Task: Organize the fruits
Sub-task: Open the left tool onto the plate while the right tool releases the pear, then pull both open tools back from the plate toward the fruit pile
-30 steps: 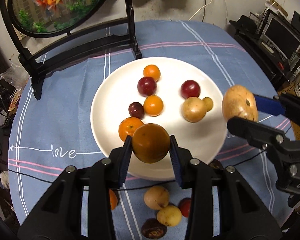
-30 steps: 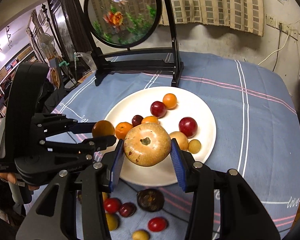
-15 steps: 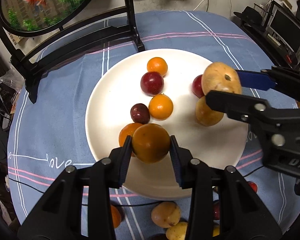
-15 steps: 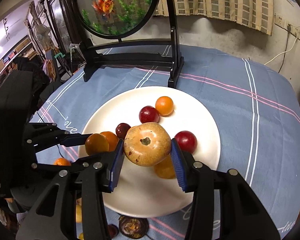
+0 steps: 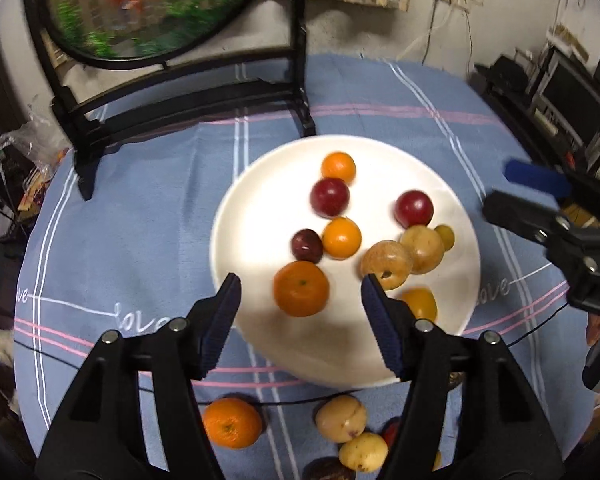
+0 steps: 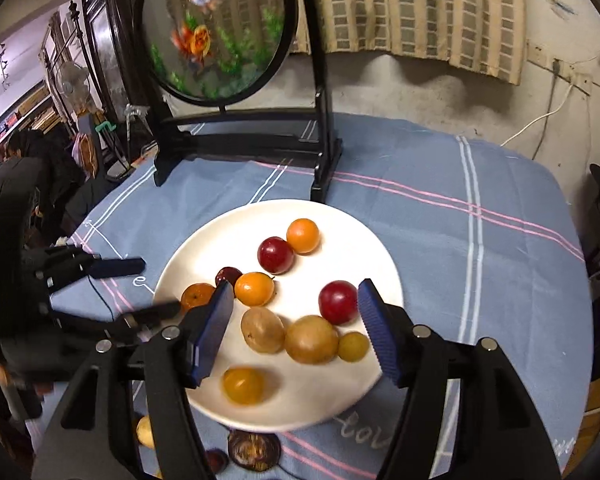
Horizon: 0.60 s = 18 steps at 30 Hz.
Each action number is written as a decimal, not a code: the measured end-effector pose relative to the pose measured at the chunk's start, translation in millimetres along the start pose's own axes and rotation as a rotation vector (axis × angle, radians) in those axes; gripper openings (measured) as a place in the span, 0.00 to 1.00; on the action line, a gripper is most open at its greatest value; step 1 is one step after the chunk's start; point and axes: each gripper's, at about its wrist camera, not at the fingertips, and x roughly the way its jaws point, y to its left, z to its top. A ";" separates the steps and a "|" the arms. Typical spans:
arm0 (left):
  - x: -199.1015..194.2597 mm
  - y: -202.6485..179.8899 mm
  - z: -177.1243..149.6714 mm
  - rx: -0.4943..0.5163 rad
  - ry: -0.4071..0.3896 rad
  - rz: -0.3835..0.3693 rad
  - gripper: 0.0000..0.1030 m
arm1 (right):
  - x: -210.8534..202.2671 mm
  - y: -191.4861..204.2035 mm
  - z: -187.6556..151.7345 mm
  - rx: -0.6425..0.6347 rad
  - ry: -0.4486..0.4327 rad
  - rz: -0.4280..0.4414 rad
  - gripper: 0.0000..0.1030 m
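Behind the left jaws, yellow fruit point(image 5: 420, 303) half-hidden.

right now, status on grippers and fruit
Left gripper open, empty. Right gripper open, empty. Ten fruits on plate. Loose orange on cloth, unobstructed.

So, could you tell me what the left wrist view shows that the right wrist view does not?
Only the left wrist view shows the mandarin on the cloth and two tan fruits off the plate. Only the right wrist view shows the dark round fruit below the rim. Both show the white plate of fruit, the goldfish screen, and both grippers open: left, right.
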 end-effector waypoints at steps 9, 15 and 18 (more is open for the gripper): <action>-46.8 32.5 -39.3 -0.078 -0.037 0.035 0.67 | -51.1 4.2 -62.9 0.078 0.027 0.025 0.63; -68.8 39.1 -87.9 -0.058 -0.037 0.067 0.69 | -70.0 22.0 -111.1 0.101 0.072 0.023 0.63; -76.6 49.5 -115.5 -0.074 -0.027 0.045 0.69 | -77.0 32.3 -132.1 0.105 0.097 0.028 0.63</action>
